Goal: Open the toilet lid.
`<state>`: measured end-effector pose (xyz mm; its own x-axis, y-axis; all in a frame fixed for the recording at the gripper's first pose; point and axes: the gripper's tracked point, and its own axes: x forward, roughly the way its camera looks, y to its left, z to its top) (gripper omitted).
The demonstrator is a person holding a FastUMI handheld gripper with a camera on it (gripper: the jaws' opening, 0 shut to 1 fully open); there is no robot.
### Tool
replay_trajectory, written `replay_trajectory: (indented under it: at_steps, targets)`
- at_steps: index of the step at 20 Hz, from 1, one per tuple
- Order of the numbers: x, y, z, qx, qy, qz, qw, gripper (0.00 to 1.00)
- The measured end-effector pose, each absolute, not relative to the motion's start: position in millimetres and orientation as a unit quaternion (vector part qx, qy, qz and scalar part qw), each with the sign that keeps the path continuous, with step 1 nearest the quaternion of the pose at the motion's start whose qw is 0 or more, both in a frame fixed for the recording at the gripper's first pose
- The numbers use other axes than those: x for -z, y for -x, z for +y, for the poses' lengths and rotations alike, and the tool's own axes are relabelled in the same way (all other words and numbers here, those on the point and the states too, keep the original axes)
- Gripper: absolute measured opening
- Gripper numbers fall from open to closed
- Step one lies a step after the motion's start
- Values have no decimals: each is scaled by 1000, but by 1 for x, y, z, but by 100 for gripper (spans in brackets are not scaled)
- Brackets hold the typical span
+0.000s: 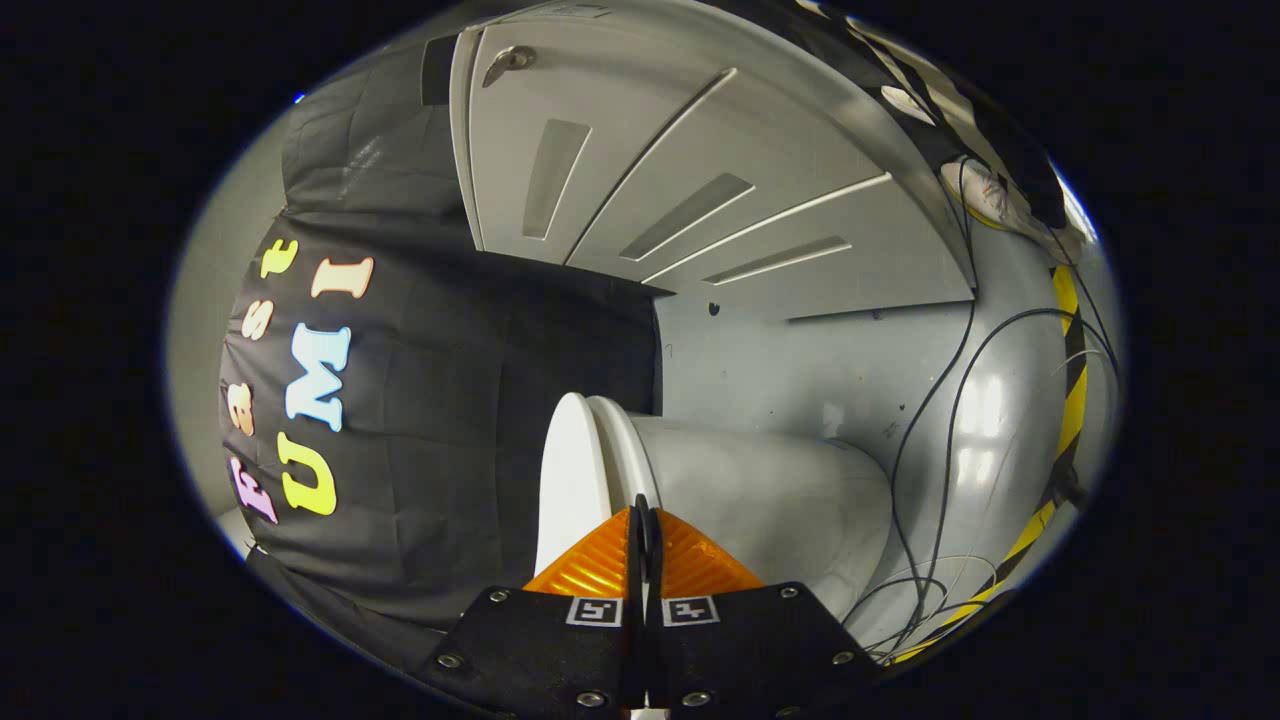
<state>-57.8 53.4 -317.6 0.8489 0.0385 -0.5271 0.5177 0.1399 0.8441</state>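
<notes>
Toilet lid white, smooth, just beyond closed-together gripper fingers

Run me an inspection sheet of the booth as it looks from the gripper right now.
Surface: glossy grey floor, with striped tape along its far edge.
Job's things: white toilet; its lid lies flat against the seat, not yet opened.
Clutter: a small white item near the door, too unclear to identify.
Grippers: gripper with its fingers closed together, tips just at the toilet's rim beside the lid, nothing seen held.
Cables: dark cables trail loosely over the floor beside the toilet.
Surroundings: black cloth wall, pale panelled door.
</notes>
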Motion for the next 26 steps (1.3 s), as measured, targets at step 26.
replay_trajectory:
  at_steps: [26]
  targets:
    - [86,31,109,73,-405,169,895,0]
